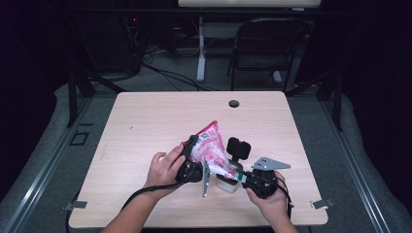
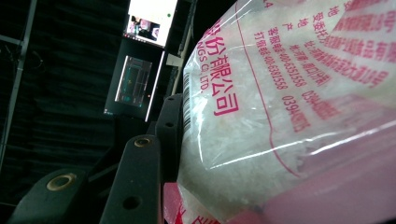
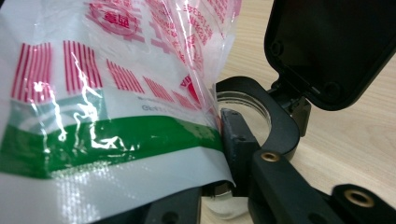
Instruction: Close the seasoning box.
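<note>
Pink-printed plastic bag (image 1: 210, 145) of white grains, pinched at its upper side by left claw (image 1: 190, 154) and at its lower green-banded end by right claw (image 1: 243, 177), both clamped on film. Held tilted above a small clear jar (image 1: 227, 183) with open black flip lid (image 1: 238, 148), just below right claw on wooden tabletop (image 1: 145, 126). Likely risks: slippery film sliding from either grip, grains missing the narrow mouth, jar knocked over by right claw.

Count: one bag (image 1: 210, 145) of white grains; one jar (image 1: 228, 182) with one open black lid (image 1: 238, 147); two grippers, left gripper (image 1: 193, 156) and right gripper (image 1: 243, 177); one table (image 1: 145, 126); apparently one folding chair (image 1: 265, 46) behind.
</note>
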Demonstrator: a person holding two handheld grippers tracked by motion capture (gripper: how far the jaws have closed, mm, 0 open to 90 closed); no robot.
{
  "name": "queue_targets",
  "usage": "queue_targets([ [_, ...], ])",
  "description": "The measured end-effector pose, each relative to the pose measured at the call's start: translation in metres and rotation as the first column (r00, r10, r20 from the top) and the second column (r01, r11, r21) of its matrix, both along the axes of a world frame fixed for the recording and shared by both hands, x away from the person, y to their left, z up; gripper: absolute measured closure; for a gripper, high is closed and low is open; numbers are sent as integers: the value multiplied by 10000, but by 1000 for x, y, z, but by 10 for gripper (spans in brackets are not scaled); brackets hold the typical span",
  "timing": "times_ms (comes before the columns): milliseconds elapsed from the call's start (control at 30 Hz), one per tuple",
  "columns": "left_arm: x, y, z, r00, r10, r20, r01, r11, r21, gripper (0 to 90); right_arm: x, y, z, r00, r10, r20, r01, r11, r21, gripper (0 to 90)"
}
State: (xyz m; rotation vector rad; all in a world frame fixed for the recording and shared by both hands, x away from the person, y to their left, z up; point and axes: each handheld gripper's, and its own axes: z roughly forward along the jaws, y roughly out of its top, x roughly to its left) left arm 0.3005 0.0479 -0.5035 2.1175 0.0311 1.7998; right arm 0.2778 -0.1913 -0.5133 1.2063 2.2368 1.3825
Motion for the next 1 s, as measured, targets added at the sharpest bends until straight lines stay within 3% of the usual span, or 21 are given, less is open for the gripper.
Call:
queue_targets([
  [633, 3, 1, -2, 9998, 102, -174, -100, 9998, 152, 643, -5, -1, 6, 9994, 208, 264, -213, 9996, 194, 742],
  [1000, 4, 2, -3, 9994, 150, -324, -145, 9998, 137, 646, -9, -2, 12, 9983, 266, 515, -268, 9996, 18, 733],
])
